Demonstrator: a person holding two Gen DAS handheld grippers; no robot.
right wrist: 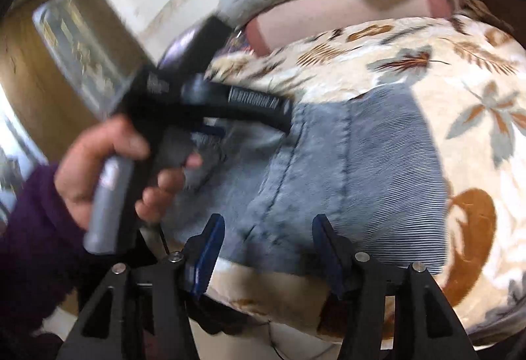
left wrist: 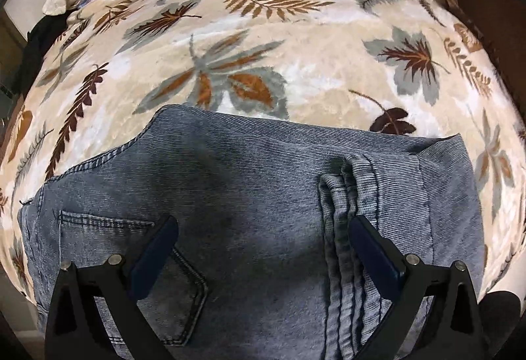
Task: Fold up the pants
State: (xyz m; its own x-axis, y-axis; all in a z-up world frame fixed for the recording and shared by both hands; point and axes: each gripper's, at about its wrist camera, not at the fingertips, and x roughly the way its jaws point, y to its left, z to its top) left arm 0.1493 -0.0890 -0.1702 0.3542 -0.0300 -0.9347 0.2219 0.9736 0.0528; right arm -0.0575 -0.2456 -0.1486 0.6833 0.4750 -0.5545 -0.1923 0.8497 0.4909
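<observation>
The left tongs [left wrist: 263, 245] are hovering released over the folded pants [left wrist: 250, 182], a back pocket [left wrist: 131, 248] showing at near left. The right tongs [right wrist: 268, 248] are likewise gaping released at the pants' near edge. Farther off, the leaf-print blanket [left wrist: 296, 41] is lying beneath the pants.

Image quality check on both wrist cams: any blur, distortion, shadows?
Left wrist view: sharp, heavy fisheye bulge, black vignette in the corners; a soft dark shadow sits mid-jeans, left gripper open above it. Right wrist view: strong motion blur on the person's hand, its handheld gripper and the background; jeans and leaf blanket smeared; right gripper open, fairly crisp.
</observation>
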